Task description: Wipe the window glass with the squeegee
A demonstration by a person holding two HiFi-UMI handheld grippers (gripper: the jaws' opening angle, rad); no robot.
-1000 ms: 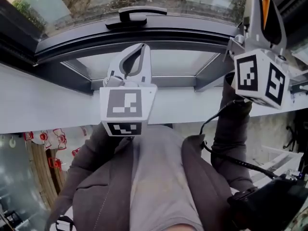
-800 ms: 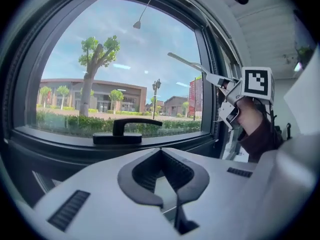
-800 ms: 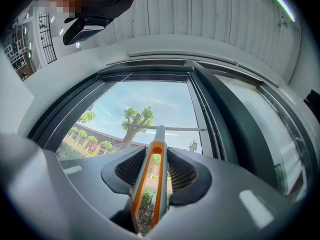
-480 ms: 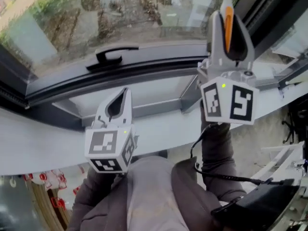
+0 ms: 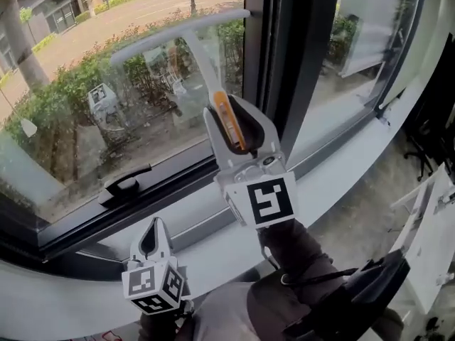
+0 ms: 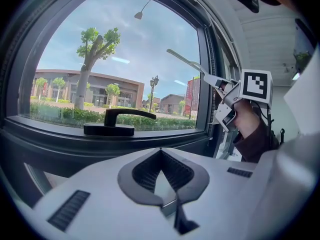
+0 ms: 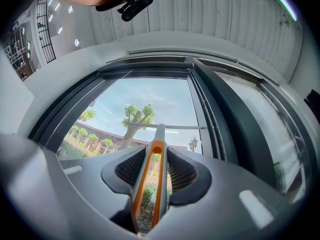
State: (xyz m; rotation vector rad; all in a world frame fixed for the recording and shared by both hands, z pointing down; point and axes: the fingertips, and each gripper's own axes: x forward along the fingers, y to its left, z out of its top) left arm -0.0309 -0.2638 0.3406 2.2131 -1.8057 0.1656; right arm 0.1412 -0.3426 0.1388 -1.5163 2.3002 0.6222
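Note:
The squeegee has a grey T-shaped blade bar and an orange-edged handle. My right gripper is shut on that handle and holds it up in front of the window glass, blade bar near the top of the pane. Whether the blade touches the glass I cannot tell. In the left gripper view the squeegee and right gripper show at the right. My left gripper hangs low by the sill, shut, with nothing between its jaws.
A black window handle sits on the lower frame. A thick dark mullion stands just right of the squeegee, with another pane beyond. The white sill runs below. A person's sleeve and dark gear sit at lower right.
The right gripper has lifted the squeegee up in front of the glass, and the head view has tilted up toward the window. The left gripper has dropped low in that view.

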